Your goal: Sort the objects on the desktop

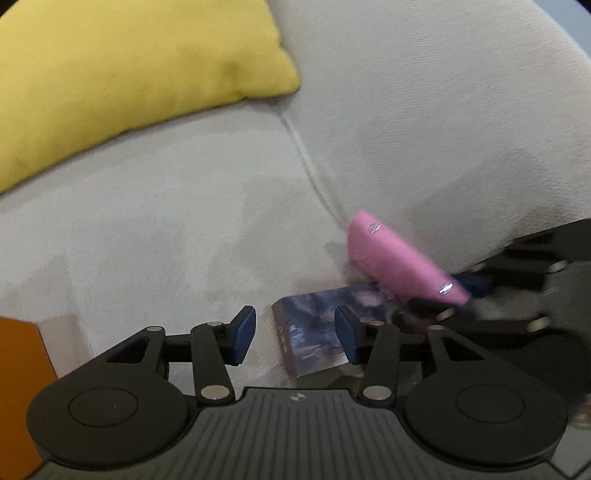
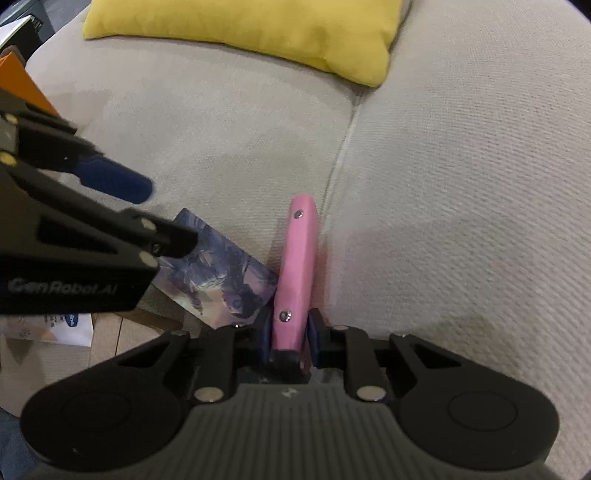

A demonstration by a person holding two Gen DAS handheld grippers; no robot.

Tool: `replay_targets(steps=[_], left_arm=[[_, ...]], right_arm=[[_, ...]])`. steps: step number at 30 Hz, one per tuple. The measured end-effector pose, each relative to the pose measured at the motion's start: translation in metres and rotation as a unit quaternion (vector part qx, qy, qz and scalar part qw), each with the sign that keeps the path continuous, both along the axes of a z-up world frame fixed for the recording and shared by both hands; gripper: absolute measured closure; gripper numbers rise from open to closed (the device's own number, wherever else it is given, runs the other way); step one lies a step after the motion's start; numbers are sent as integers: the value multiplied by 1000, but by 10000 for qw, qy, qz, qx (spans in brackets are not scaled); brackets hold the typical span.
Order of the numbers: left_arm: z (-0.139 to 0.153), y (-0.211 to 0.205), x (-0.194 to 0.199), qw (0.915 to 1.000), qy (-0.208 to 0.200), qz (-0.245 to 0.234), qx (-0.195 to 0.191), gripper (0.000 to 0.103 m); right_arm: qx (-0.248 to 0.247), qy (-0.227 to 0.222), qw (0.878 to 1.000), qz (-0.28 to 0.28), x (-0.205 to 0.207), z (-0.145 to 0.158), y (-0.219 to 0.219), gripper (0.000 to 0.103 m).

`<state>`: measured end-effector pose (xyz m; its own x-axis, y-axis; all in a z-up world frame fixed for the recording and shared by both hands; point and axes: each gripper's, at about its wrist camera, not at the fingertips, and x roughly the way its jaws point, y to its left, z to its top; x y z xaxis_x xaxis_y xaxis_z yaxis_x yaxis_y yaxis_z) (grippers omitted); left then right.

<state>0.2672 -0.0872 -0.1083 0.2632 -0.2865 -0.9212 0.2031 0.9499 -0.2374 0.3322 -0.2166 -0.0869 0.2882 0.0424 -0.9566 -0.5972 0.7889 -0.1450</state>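
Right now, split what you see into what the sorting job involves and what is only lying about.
In the job:
- flat pink case with metal studs, clamped in the right gripper
- blue-purple illustrated card
- left gripper, open and holding nothing

Lying about:
- yellow fabric cushion
- beige sofa
- orange box
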Motion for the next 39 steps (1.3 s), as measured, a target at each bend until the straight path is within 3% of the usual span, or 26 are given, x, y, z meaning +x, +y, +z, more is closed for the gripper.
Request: replay_targets(steps=[4,7,10,14,18,19,21,27,32,36,39], left_arm=[[-21,8,7,9989,396,191,-136,44],[-33,10,9,9963,646,340,-450,31],[-38,3,10,9964,634,340,-453,20],[-42,-11,10,9975,516,302,-383,17],[-37,-16,8,9971,412,443,-461,42],[-35,-16,8,9967,405,440,-540,53],[-33,-13,6,9934,528,529,-866,62],[-9,-16,-3,9946,281,475,-877,72],[25,-12,-17,9978,-229,276,-556,76],[50,-6,-28,9974,-717,55,-45,77],[54,5,-38,9962,-853,-23,172,77]], right_arm=[[335,-11,9993,-177,4,18,-9,85],[479,120,9981,-360,10,20,-15,85],[534,148,9976,-407,9,24,-16,85],[597,99,9972,-429,8,31,-19,85],[631,155,9966,-500,10,29,-25,85],[635,162,9966,-496,10,29,-24,85],[638,174,9966,-492,9,29,-22,85],[757,155,9957,-513,7,31,-22,85],[1130,250,9921,-480,7,44,-20,85],[1531,597,9852,-484,7,46,-16,85],[1643,855,9817,-446,6,44,-12,84]])
